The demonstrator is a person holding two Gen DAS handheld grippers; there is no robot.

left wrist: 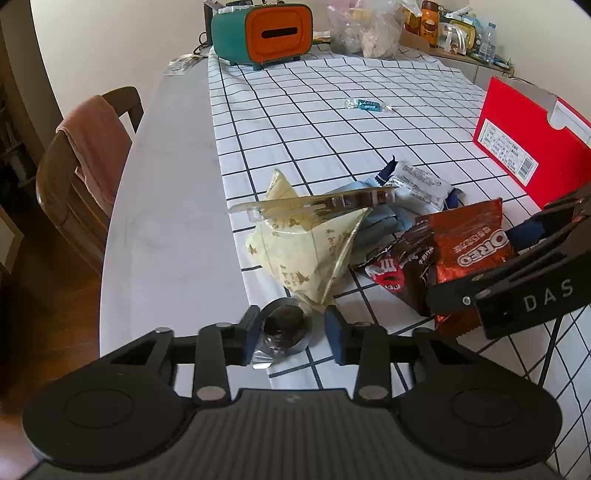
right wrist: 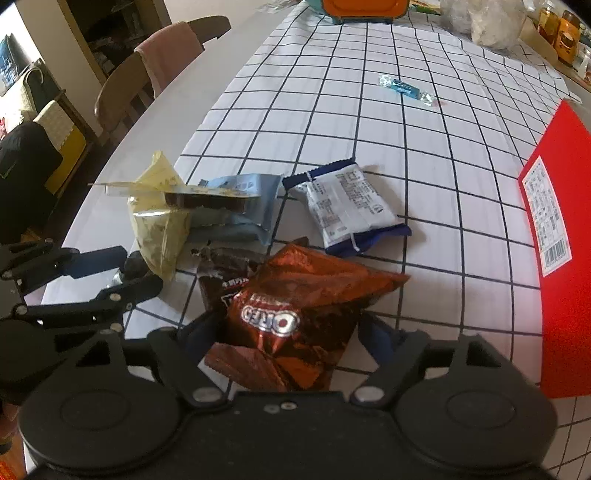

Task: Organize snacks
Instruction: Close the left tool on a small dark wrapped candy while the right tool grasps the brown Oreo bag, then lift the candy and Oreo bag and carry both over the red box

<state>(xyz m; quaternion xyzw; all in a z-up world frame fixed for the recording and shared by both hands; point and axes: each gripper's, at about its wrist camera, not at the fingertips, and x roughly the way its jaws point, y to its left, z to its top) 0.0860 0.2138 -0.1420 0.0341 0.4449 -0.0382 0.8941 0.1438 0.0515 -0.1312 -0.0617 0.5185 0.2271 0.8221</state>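
Note:
A pile of snacks lies on the checked tablecloth (left wrist: 332, 122). My left gripper (left wrist: 291, 332) is open, its fingers either side of a small silver-wrapped dark snack (left wrist: 284, 328). Behind it stands a pale yellow packet (left wrist: 295, 240). My right gripper (right wrist: 291, 332) is open around the brown Oreo bag (right wrist: 295, 306), which also shows in the left wrist view (left wrist: 469, 243). A dark M&M's bag (left wrist: 399, 269) lies beside it. A white and blue packet (right wrist: 347, 206) and a grey-blue packet (right wrist: 240, 206) lie behind. A small blue candy (right wrist: 404, 88) lies farther off.
A red box (right wrist: 561, 266) stands at the right. A teal and orange case (left wrist: 266, 33) and plastic bags (left wrist: 369, 29) stand at the table's far end. A chair with a pink cloth (left wrist: 96, 147) is at the left.

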